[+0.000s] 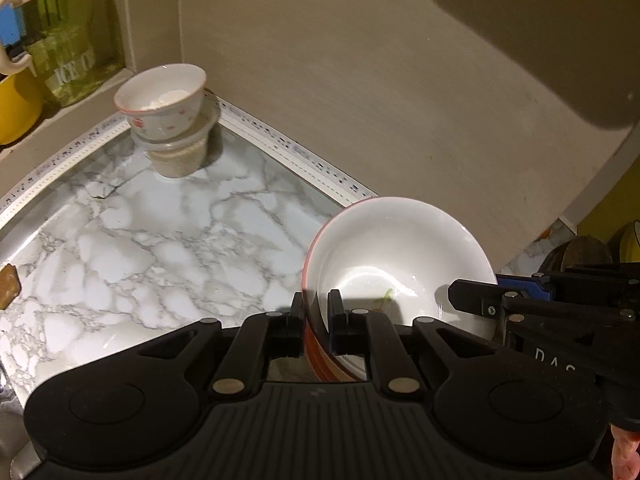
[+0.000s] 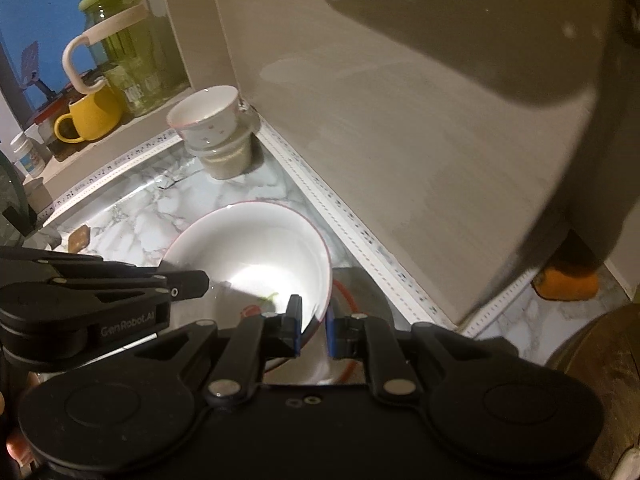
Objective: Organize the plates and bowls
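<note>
Both grippers, left (image 1: 316, 312) and right (image 2: 313, 320), angle downward, fingers clamped on opposite rims of one empty bowl (image 1: 400, 256) above the table (image 1: 140, 240); a cup (image 1: 164, 96) sits stacked in its far corner.

A white bowl (image 1: 396, 256) with a thin red rim and orange-striped outside is held tilted above the marbled surface (image 1: 140, 248), its rim gripped at two opposite sides. A smaller white bowl (image 1: 162, 98) with red specks is seen stacked, slightly tilted, in the far corner.
</note>
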`<state>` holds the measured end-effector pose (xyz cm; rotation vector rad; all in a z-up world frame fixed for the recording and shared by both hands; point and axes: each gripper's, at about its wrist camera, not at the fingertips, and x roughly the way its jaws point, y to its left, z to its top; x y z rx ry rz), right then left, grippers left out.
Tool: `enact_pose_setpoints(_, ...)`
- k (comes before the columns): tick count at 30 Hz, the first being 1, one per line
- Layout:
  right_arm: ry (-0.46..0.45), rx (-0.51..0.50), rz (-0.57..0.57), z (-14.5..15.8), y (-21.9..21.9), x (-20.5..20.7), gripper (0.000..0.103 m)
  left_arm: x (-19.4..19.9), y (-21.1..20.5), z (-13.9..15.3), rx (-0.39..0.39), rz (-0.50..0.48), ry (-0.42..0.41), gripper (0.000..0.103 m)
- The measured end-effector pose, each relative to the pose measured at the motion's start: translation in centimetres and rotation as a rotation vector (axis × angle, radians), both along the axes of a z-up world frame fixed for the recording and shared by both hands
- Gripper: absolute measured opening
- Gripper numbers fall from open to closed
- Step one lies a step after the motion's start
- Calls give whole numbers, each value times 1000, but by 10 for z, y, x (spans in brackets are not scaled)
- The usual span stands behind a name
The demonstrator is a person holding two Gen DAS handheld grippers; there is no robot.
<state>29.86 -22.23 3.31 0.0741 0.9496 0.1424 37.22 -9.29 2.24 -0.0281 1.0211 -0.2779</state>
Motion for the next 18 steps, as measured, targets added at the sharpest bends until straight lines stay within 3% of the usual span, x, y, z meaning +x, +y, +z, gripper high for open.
enact_pose_setpoints(12,61,7,1,-21,-7,-6,13,-1,-11,-21,47,-10,55,9)
enact_pose_setpoints(18,79,8,0,-27,-7,-4,13,-2,-16,-24,80,-19,38,9)
